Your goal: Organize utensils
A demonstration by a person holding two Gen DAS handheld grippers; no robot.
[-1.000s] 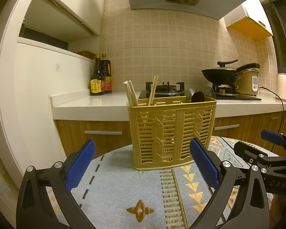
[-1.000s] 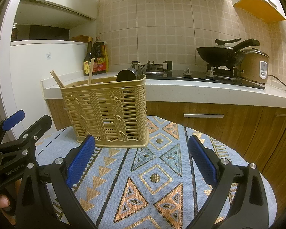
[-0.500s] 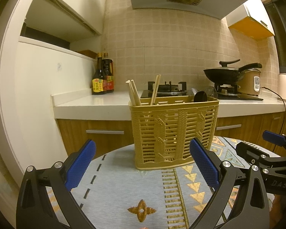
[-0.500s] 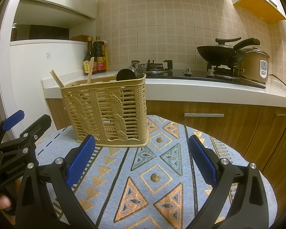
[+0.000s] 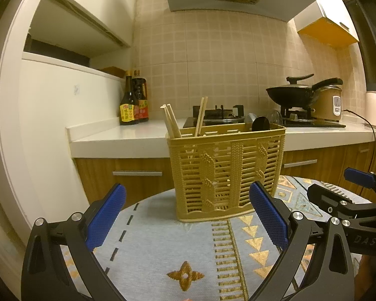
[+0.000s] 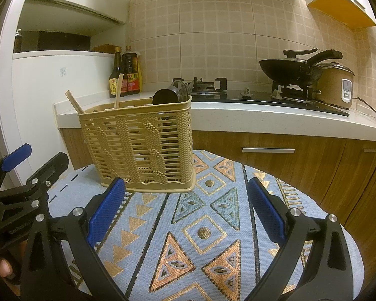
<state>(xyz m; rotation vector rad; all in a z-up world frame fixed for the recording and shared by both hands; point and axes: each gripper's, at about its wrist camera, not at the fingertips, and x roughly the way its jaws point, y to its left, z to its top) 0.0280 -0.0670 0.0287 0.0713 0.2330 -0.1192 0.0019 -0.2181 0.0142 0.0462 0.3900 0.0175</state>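
Observation:
A tan plastic utensil basket (image 5: 226,170) stands on a round table with a patterned blue cloth (image 5: 163,250); it also shows in the right wrist view (image 6: 140,143). Wooden chopsticks (image 5: 173,120) stick out of its left part and dark spoons (image 5: 260,124) out of its right part. My left gripper (image 5: 186,215) is open and empty, a short way in front of the basket. My right gripper (image 6: 185,210) is open and empty, to the basket's front right. Each gripper shows at the edge of the other's view.
Behind the table runs a white kitchen counter (image 5: 127,138) with sauce bottles (image 5: 132,105), a gas hob, a black wok (image 5: 298,92), a rice cooker (image 5: 329,102) and a kettle (image 5: 374,107). Wooden cabinet fronts (image 6: 275,155) stand below it.
The left gripper has tilted slightly, shifting the basket a little right and down in its view. The right gripper has barely moved. Both stay open.

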